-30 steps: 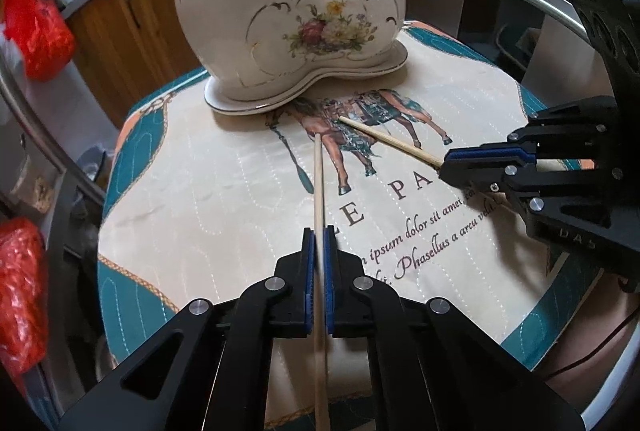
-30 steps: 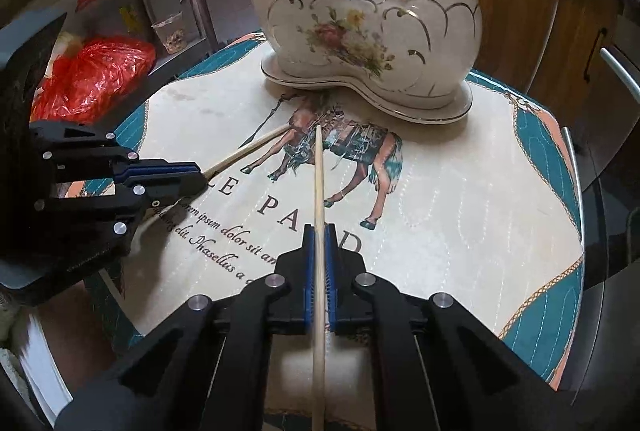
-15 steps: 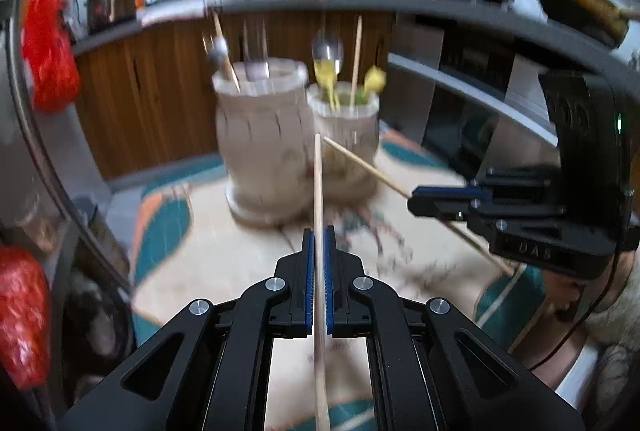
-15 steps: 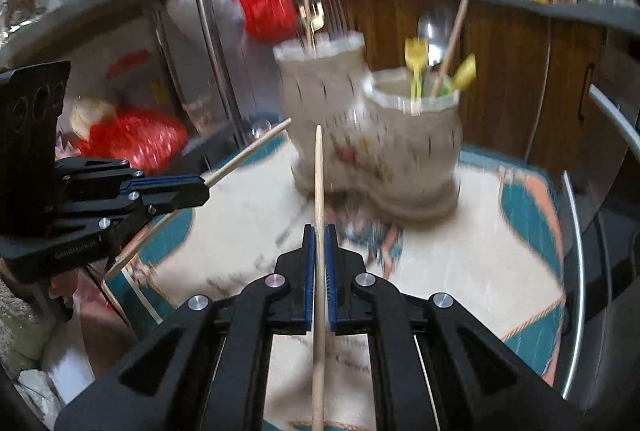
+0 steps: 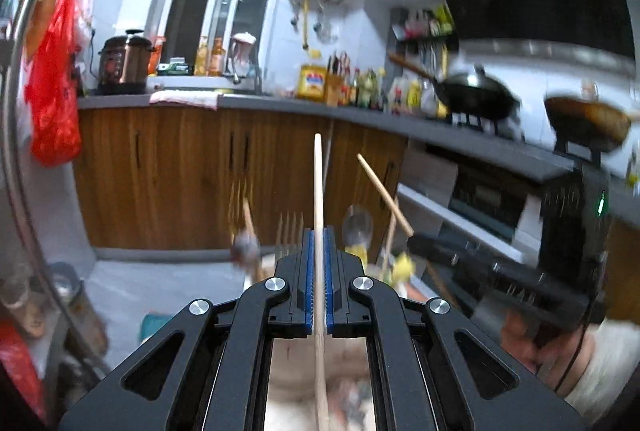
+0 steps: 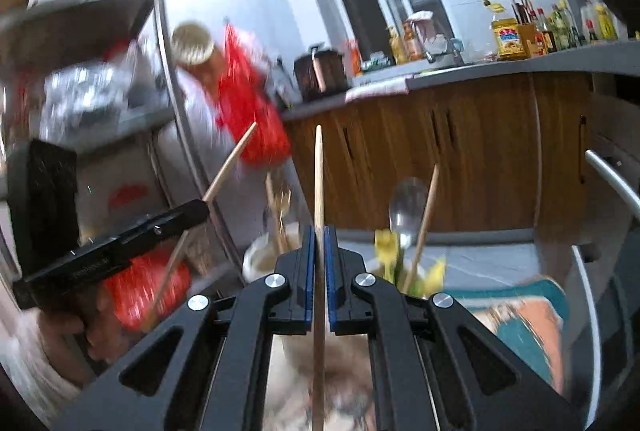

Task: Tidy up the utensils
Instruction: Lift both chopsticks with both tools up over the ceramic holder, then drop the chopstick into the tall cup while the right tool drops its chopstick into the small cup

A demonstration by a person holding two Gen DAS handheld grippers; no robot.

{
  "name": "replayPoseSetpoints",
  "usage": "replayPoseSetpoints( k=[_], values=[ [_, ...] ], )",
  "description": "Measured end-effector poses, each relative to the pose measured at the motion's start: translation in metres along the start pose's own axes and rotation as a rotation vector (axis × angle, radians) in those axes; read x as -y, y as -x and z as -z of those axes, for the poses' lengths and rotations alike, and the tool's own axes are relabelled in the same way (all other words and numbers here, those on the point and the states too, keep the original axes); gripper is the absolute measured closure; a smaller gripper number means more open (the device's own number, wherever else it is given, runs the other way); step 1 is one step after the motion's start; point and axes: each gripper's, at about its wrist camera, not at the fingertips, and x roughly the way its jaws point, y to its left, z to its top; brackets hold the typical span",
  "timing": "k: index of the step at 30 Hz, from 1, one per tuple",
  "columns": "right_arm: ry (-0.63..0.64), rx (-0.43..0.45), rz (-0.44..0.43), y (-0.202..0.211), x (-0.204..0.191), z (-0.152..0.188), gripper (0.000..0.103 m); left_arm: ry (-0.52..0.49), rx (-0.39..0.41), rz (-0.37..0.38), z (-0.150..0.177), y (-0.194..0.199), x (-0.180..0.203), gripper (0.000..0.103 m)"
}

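1. Two claws each grip one wooden chopstick, both raised above the bench and pointing toward the far kitchen wall.
2. Seen from its own camera, the left claw (image 5: 319, 259) is closed on a chopstick (image 5: 318, 187) pinched between its blue pads (image 5: 307, 279); the stick runs straight up the middle of the view, its tip in front of the wooden cupboards (image 5: 160, 183).
3. Seen from its own camera, the right claw (image 6: 319, 259) is likewise closed on its chopstick (image 6: 318, 179), held upright between the pads.
4. To the right in the left view, the right claw (image 5: 424, 243) appears blurred, with its chopstick (image 5: 384, 191) slanting up and to the left.
5. To the left in the right view, the left claw (image 6: 200, 209) holds its chopstick (image 6: 230, 163) slanting up and to the right, in front of a red bag (image 6: 248, 111).
6. Below the claws stands the ceramic holder (image 6: 260, 259), blurred and mostly hidden; its rim shows just left of the right claw.
7. Sticking out of the holder are a metal spoon (image 6: 406, 203), another chopstick (image 6: 426, 215), yellow-handled pieces (image 6: 386, 243) and a fork (image 5: 290, 231).
8. Near the bottom right of the right view lies the teal-edged cloth (image 6: 532, 315) on the bench.
9. Far off, a black wok (image 5: 476, 97) sits on the stove at the right.
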Motion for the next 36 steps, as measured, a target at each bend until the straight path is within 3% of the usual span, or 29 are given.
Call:
replayPoseSetpoints(
  k=[9,18,28,36],
  values=[
    [-0.039,0.106,0.059,-0.040,0.022,-0.007,0.098,0.042,0.114,-0.011,-0.012,-0.052,-0.011,0.098],
    [0.019,0.149,0.150,-0.053,0.023,0.005,0.098,-0.019,0.233,-0.136,-0.001,-0.061,-0.003,0.098],
    [0.050,0.128,0.165,-0.044,0.020,0.015,0.098,-0.031,0.163,-0.106,0.016,-0.049,-0.010,0.098],
    [0.064,0.042,0.191,-0.019,0.011,0.023,0.098,-0.060,0.010,-0.071,0.037,-0.028,-0.008,0.098]
  ],
)
